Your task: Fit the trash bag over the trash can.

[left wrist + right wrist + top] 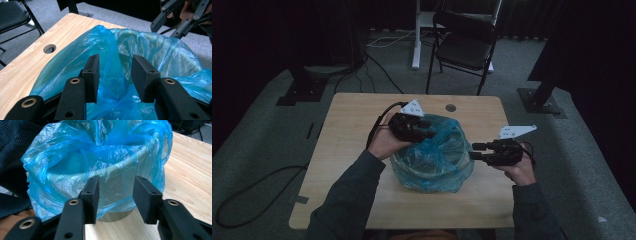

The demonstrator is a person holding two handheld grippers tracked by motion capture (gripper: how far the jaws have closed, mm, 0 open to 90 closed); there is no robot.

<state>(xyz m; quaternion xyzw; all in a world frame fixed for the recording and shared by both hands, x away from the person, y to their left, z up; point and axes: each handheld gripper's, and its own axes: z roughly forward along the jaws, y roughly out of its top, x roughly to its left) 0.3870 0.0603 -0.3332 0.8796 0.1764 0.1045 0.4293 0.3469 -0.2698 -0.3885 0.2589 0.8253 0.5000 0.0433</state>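
Blue plastic bag (432, 160) lines a round bin (117, 216) at mid-frame on the wooden table (342, 150). Left gripper (113, 75) hangs over the bag's rim, jaws apart around loose film; right gripper (115, 197), also apart, faces the bin's side, just short of it

I count one bench (352, 150), with one round hole (451, 107) in its top at the far edge. On the bench stands one bin (117, 216), and over it one blue plastic bag (437, 160). I count two claws, the left claw (428, 129) above the bin's near-left rim and the right claw (475, 151) just beside the bin's right wall, each with two black jaws spread apart. Beyond the bench stands one black folding chair (464, 42).
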